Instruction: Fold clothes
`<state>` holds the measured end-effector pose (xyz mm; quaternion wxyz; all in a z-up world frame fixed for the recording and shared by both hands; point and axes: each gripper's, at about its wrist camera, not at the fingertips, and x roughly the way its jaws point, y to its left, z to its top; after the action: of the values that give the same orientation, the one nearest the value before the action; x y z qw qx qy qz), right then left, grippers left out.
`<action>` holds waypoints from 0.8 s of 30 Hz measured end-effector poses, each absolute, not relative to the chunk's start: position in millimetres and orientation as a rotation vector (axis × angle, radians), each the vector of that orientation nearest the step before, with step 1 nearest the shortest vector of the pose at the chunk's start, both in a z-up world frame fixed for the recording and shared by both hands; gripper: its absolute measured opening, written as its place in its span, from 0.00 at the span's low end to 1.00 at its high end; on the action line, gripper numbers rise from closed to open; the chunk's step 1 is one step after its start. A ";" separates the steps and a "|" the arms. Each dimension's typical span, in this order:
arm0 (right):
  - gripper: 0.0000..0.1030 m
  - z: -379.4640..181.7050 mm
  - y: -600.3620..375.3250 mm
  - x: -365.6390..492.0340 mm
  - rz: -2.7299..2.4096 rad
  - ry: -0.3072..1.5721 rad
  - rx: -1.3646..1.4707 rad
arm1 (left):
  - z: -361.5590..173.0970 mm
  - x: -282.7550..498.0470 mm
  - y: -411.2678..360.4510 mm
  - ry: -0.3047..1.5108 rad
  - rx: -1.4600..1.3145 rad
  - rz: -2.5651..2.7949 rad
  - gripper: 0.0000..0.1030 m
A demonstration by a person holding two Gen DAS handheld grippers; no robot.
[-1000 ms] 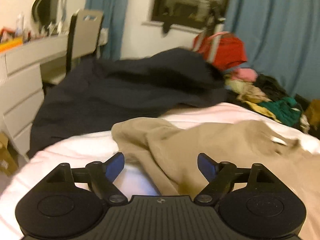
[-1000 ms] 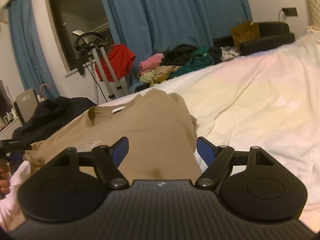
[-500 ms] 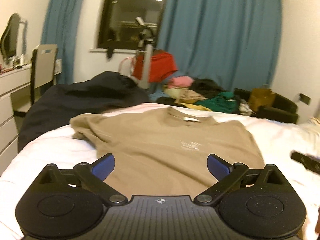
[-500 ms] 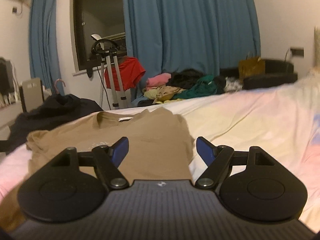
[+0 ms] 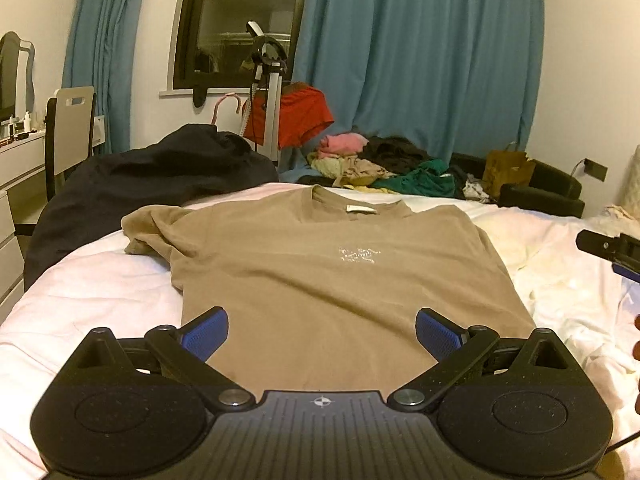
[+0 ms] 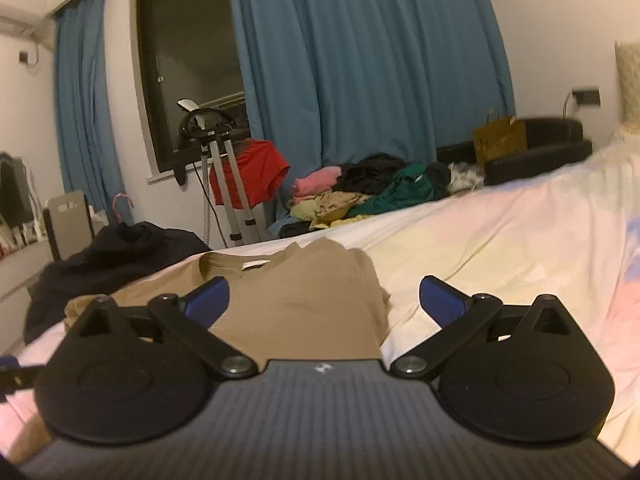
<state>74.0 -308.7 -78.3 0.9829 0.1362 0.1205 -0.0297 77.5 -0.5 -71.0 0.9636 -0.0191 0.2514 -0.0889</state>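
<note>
Here, we hold our left gripper (image 5: 322, 330) and right gripper (image 6: 324, 300), fingers spread wide and holding nothing, above a tan short-sleeved cotton T-shirt (image 5: 320, 272) lying flat on the white-sheeted bed (image 5: 92, 300).

Black grippers, blue-padded jaws

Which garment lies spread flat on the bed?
The tan T-shirt, spread chest up between both open grippers; the dark garment is bunched, the others are piled behind.

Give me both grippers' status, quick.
Left gripper: open, empty, over the tan T-shirt.
Right gripper: open, empty.
</note>
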 end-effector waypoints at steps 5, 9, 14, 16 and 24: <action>0.79 -95.4 -349.1 104.1 0.024 0.273 0.540 | -80.2 83.7 -0.6 0.546 -0.060 -0.177 0.98; 0.36 -120.7 -402.7 145.6 -0.034 0.359 0.709 | -87.8 90.7 -2.6 0.564 -0.062 -0.171 0.98; 0.21 -174.5 -466.6 185.7 -0.147 0.411 0.902 | -97.2 104.0 -6.5 0.577 -0.079 -0.185 0.98; 0.22 -189.8 -474.1 205.7 -0.094 0.441 0.941 | -101.1 110.2 -6.7 0.578 -0.099 -0.199 0.98; 0.56 -208.5 -460.6 261.4 0.071 0.430 0.997 | -121.0 134.8 -16.1 0.566 -0.084 -0.242 0.95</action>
<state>261.4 -460.6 -208.5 0.8556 0.4743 0.2045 0.0338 134.8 -16.1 -121.0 0.9522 -0.0413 0.2784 -0.1189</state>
